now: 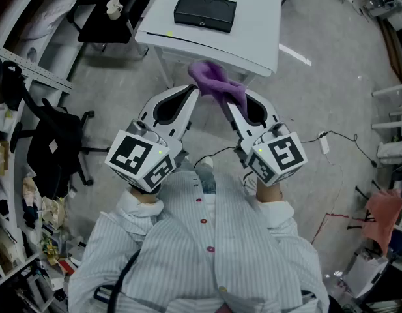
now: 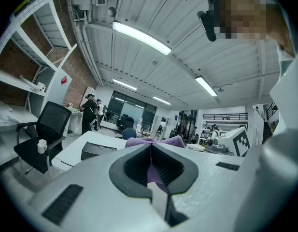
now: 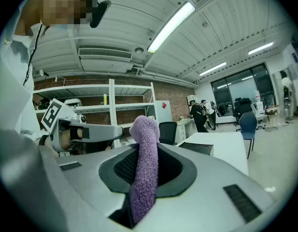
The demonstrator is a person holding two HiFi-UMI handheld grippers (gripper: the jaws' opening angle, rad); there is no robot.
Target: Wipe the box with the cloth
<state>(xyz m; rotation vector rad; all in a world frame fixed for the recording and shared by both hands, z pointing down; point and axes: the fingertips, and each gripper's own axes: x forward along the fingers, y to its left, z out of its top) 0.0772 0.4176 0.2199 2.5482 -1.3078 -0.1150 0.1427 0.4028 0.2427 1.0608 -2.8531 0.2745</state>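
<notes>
One fuzzy, crumpled purple cloth

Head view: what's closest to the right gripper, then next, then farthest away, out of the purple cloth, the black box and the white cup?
1. The purple cloth: nearest, pinched in the fingers of the right gripper.
2. The black box: farther ahead, on the white table.
3. The white cup: farthest, on the black chair left of the table.
</notes>
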